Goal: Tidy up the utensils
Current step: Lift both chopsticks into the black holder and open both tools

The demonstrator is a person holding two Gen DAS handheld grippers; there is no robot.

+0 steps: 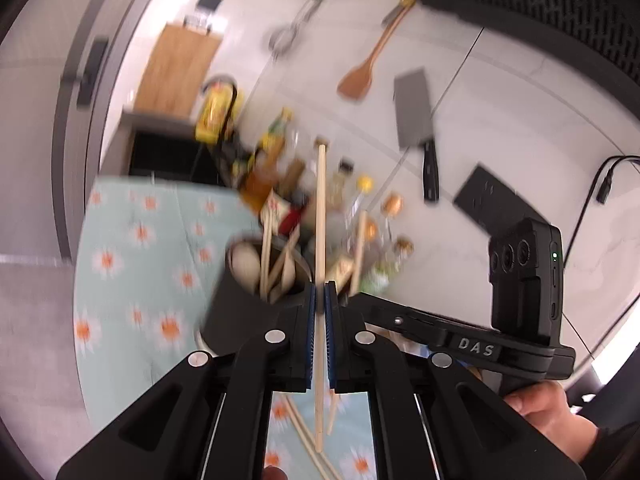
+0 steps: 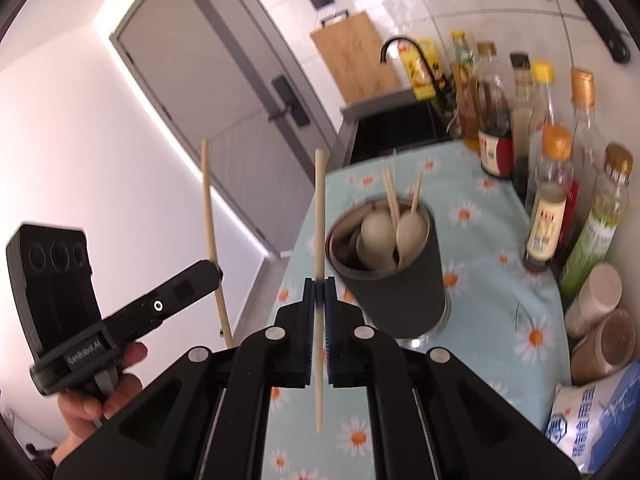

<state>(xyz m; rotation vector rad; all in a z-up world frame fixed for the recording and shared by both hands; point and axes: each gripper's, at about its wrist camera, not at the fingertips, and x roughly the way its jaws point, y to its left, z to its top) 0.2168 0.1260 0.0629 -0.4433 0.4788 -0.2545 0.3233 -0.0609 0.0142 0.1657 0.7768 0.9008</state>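
Floral cloth (image 2: 500,320) under black cup (image 2: 400,280); each hand-held gripper clamps a chopstick

I see bright, even indoor light and glare on the glossy white wall tiles (image 1: 500,92). Motion blur smears the condiment bottles (image 1: 288,176); fisheye bending and dark vignetting mark the edges.

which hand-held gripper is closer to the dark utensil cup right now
Right, though narrowly. The right hand-held gripper sits just beside the dark cup, clamping a chopstick. The left hand-held gripper holds its chopstick near the rim too.
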